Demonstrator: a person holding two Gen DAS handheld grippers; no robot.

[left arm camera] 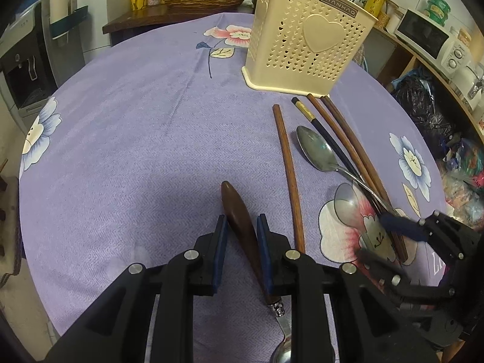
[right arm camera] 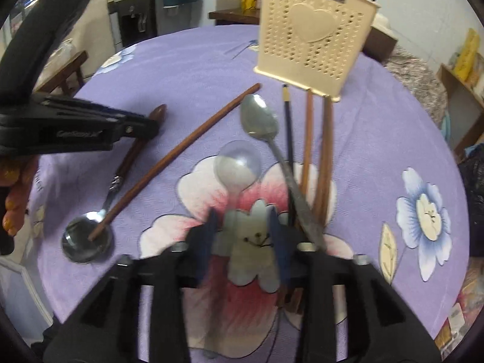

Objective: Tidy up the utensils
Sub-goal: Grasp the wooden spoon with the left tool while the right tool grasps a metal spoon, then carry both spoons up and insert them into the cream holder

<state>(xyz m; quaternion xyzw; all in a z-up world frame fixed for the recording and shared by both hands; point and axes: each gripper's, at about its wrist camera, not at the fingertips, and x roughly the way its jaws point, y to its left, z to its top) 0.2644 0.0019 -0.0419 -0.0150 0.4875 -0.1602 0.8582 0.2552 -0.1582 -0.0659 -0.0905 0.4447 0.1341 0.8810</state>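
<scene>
Our left tongs (left arm camera: 241,222) sit partly open astride the wooden-handled spoon (left arm camera: 242,220) on the table (left arm camera: 136,136), pads beside the handle, not clearly pinching. Our right tongs (right arm camera: 243,217) gape over the clear plastic spoon (right arm camera: 237,163), holding nothing. Just right of them lie the metal spoon (right arm camera: 260,121) and chopsticks (right arm camera: 308,130); beyond stands the cream holder (right arm camera: 311,39).

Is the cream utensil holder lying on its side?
No, the cream utensil holder stands upright on the purple tablecloth, open top facing up.
</scene>
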